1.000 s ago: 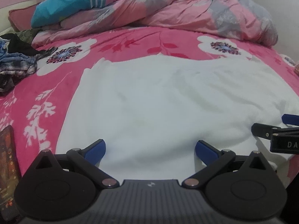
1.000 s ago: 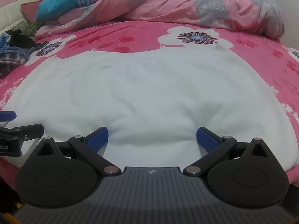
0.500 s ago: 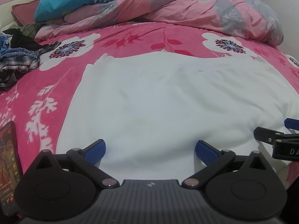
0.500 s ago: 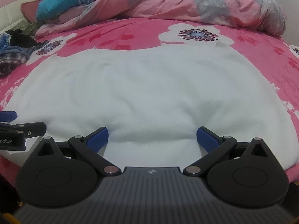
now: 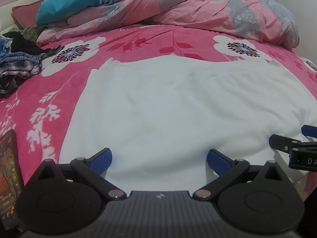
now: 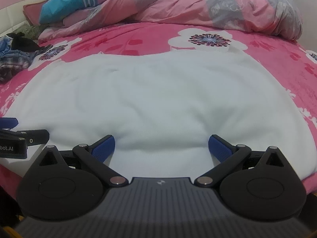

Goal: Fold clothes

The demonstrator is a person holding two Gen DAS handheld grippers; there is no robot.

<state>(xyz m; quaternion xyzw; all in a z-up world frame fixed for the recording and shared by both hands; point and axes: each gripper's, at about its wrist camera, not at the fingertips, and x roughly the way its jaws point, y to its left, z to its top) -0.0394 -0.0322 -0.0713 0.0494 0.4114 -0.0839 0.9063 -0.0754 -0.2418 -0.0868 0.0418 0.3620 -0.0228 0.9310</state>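
L+R grippers point(image 5: 158, 161) point(image 6: 161, 147) wide apart | white garment point(image 5: 178, 109) flat, long axis L-R

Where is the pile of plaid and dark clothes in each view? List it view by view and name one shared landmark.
Left wrist view: the pile of plaid and dark clothes lies at the left edge, above mid-height, on the pink bedspread.
Right wrist view: the same pile sits at the left edge, smaller.
Shared landmark: the blue garment with white stripes on the crumpled quilt, upper left in both.

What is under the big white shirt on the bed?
The white garment lies spread flat on the pink flowered bedsheet, which shows all around its edges. Whatever sits beneath its middle is covered, so nothing more can be told.
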